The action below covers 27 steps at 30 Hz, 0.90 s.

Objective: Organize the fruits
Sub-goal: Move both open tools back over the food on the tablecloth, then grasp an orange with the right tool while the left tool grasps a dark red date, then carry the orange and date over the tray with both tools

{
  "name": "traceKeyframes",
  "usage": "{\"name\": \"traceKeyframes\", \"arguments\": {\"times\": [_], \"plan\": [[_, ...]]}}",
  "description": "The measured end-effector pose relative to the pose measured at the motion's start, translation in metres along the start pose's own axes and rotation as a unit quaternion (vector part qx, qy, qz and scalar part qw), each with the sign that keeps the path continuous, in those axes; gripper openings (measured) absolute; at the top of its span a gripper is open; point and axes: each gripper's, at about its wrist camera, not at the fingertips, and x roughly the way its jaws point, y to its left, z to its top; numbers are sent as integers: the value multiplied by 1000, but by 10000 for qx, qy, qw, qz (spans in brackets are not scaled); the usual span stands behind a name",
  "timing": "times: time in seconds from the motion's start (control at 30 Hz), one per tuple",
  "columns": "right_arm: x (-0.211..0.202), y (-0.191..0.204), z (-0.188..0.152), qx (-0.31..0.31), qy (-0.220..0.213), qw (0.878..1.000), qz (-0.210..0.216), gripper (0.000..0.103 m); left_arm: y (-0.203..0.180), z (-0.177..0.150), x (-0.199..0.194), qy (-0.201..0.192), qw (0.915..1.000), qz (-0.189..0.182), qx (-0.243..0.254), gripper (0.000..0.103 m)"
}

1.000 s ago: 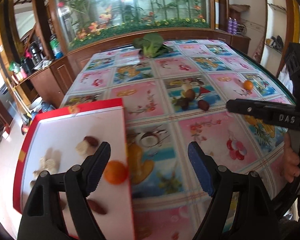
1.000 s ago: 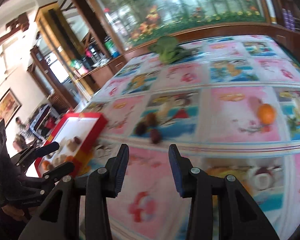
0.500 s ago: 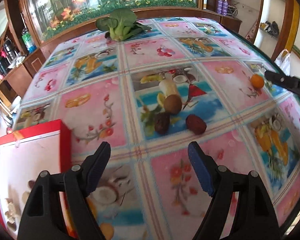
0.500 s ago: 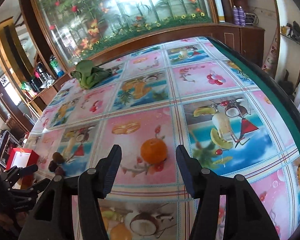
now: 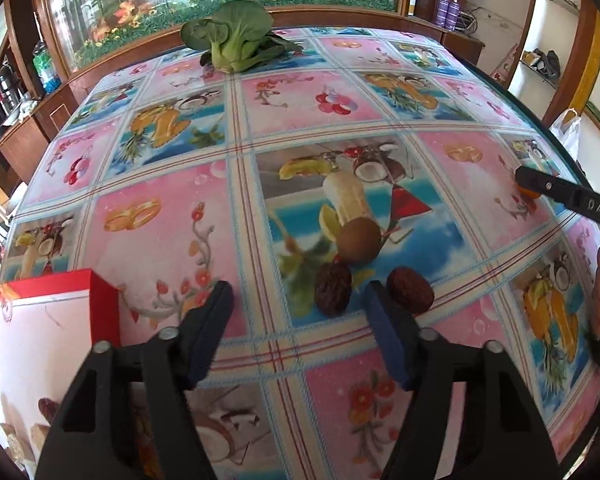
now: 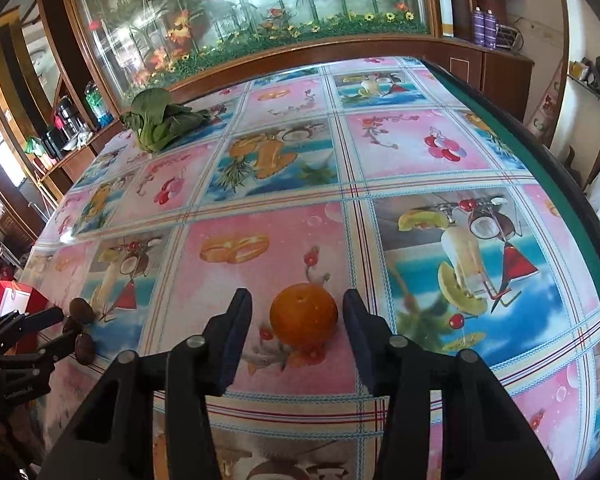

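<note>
In the left wrist view the left gripper (image 5: pixel 300 312) fills the lower middle of the frame, its black fingers with blue pads spread wide over the surface (image 5: pixel 160 216), which wears a glossy pink and blue cloth printed with fruit. A wrinkled dark red-brown date (image 5: pixel 333 288) lies between the fingers, nearer the right one and touching neither. A second wrinkled date (image 5: pixel 412 290) sits just outside the right finger, partly hidden behind it. A fuzzy brown kiwi (image 5: pixel 358 239) rests just above the two dates, at the centre of the frame. At the lower left stands a red-edged box with a white inside (image 5: pixel 56 280), holding a few pale and dark pieces that are too blurred to name. A green leafy bok choy (image 5: pixel 236 44) lies at the top centre, near the far edge of the surface.

In the right wrist view the right gripper (image 6: pixel 298 328) sits low in the frame, spread wide around a round orange tangerine (image 6: pixel 303 316); gaps show on both sides, so the pads do not touch it. The tangerine rests on the surface, on a pink square just below the frame's centre.
</note>
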Motion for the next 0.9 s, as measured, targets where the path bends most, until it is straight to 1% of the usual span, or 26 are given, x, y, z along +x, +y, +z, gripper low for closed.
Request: {"name": "traceKeyframes", "arguments": {"times": [0.03,0.1,0.17,0.2,0.27,0.33,0.37,0.43,0.47,0.57,0.67,0.77,0.9], "plan": [[0,1,0,-45,-27,10000,-40,46,-1,1,0,-7,10000,-25,31,59],[0,1,0,-71,-23,10000,-43,46,-5,3,1,-29,9999,-79,141,54],[-1,2,-1,-87,-30,9999,-65,41,-6,3,0,-40,9998,-131,176,49],[-1,2,0,-99,-27,9999,-95,37,-6,3,0,-46,9997,-172,167,47],[-1,3,0,-122,-27,9998,-132,35,-6,4,0,-56,9997,-167,159,46],[-2,2,0,-110,-34,9998,-151,32,-8,4,0,-72,9997,-187,159,40],[-2,3,0,-105,-34,9998,-142,32,-10,3,0,-80,9996,-192,169,38],[-1,3,0,-105,-37,9998,-143,32,-13,3,-1,-101,9996,-182,210,30],[-1,2,0,-102,-37,9998,-141,32,-15,3,-1,-111,9995,-192,225,28],[-1,1,0,-83,-39,9999,-118,31,-16,2,-1,-131,9996,-168,188,26],[-2,1,-1,-70,-38,9999,-79,31,-16,2,-2,-121,9998,-170,63,19],[-5,2,-2,-77,-70,9999,-51,31,-18,-1,-6,-119,9998,-181,-27,19],[-11,1,-3,-26,-215,9998,50,31,-19,-8,-20,-290,9995,-84,-86,19]]}}
